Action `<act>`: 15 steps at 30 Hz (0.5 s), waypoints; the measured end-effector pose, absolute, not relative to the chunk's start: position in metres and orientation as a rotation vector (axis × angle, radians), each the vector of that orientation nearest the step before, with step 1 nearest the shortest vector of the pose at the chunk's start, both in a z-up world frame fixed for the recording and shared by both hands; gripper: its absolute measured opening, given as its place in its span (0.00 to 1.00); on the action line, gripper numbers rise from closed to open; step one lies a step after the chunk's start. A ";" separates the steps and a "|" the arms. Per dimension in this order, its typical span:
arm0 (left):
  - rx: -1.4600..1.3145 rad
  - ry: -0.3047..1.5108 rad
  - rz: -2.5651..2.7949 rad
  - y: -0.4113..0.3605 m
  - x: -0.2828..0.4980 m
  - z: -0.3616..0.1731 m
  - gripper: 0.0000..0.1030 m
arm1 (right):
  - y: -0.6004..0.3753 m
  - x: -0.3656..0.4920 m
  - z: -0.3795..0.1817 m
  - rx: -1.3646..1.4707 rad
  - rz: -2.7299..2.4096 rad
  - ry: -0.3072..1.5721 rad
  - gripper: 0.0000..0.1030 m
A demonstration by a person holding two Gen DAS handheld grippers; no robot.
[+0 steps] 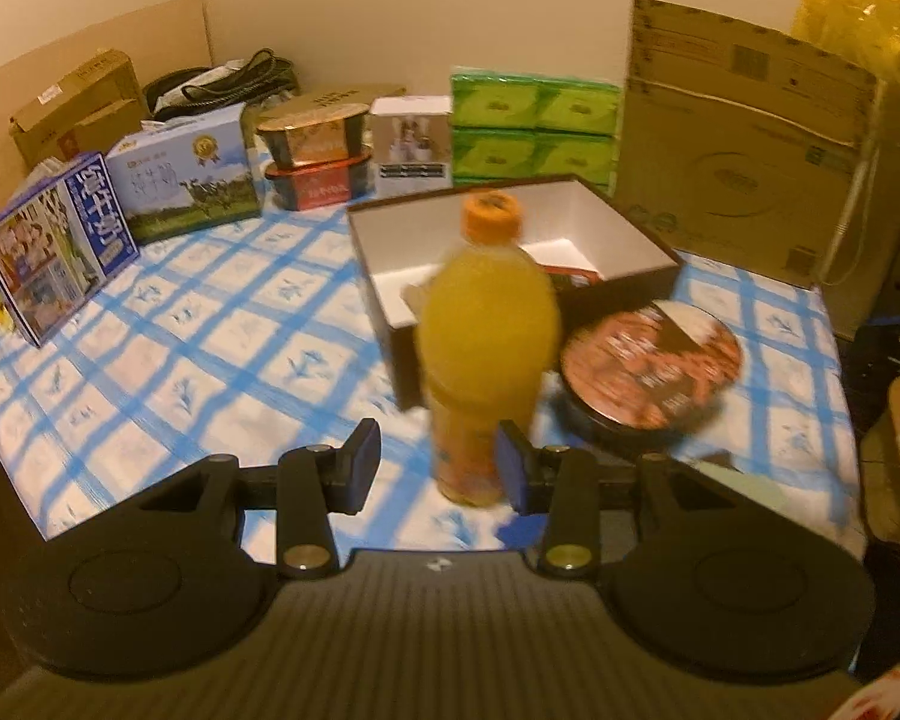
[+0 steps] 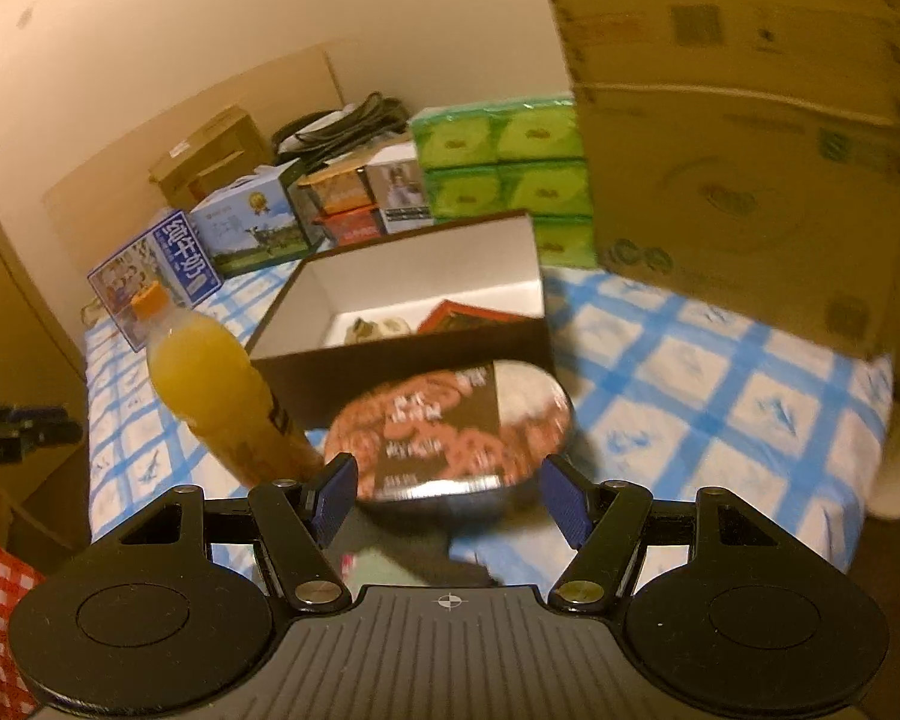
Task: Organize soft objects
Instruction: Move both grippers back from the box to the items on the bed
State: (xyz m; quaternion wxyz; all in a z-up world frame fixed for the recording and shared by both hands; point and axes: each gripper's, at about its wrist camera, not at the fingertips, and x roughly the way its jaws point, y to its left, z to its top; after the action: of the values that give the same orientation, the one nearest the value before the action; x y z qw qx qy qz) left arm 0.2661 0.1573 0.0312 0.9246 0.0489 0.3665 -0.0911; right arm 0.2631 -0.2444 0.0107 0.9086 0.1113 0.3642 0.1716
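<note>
**A:** Checked blue cloth under everything. Both pairs of fingers?

**B:** Left gripper and right gripper both apart, holding nothing. Juice bottle stands ahead of the left, noodle bowl ahead of the right, open box behind.

**A:** Handling?

**B:** Probably bottle heavy, slick: grip its waist. Bowl light, crushable: take the rim.

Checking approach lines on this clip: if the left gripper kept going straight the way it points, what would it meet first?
Most likely the orange juice bottle, standing just ahead of the left gripper and slightly right of centre between its open jaws. Depth is uncertain in the blurred fisheye view.
</note>
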 end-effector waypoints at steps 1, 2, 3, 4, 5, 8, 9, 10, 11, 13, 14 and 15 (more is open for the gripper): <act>0.095 0.754 -0.190 0.153 0.259 0.029 0.38 | -0.248 0.256 0.008 0.235 0.351 0.758 0.65; 0.095 0.757 -0.191 0.148 0.251 0.025 0.38 | -0.251 0.249 0.006 0.237 0.346 0.763 0.65; 0.099 0.757 -0.189 0.142 0.243 0.022 0.38 | -0.254 0.243 0.003 0.241 0.341 0.768 0.65; 0.098 0.754 -0.189 0.136 0.236 0.018 0.38 | -0.257 0.236 -0.001 0.244 0.336 0.778 0.65; 0.094 0.756 -0.191 0.132 0.229 0.014 0.38 | -0.259 0.229 -0.005 0.248 0.332 0.788 0.65; 0.085 0.770 -0.191 0.117 0.213 -0.001 0.38 | -0.264 0.211 -0.023 0.246 0.308 0.825 0.65; 0.083 0.777 -0.191 0.112 0.209 -0.007 0.38 | -0.264 0.205 -0.030 0.237 0.293 0.840 0.65; 0.084 0.785 -0.189 0.106 0.204 -0.013 0.38 | -0.264 0.198 -0.038 0.228 0.278 0.856 0.65; 0.085 0.792 -0.185 0.101 0.200 -0.019 0.38 | -0.264 0.193 -0.045 0.221 0.268 0.876 0.65; 0.078 0.810 -0.189 0.092 0.193 -0.032 0.38 | -0.264 0.183 -0.062 0.216 0.257 0.914 0.65; 0.067 0.825 -0.195 0.087 0.191 -0.039 0.38 | -0.263 0.179 -0.071 0.216 0.252 0.942 0.65; 0.060 0.842 -0.197 0.083 0.189 -0.045 0.38 | -0.263 0.176 -0.079 0.216 0.246 0.961 0.65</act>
State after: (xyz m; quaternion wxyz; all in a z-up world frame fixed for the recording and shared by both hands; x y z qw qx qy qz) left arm 0.1890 0.0834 -0.0454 0.9076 0.0290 0.4079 -0.0955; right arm 0.1761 -0.2635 -0.0787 0.8738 0.1036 0.4603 0.1178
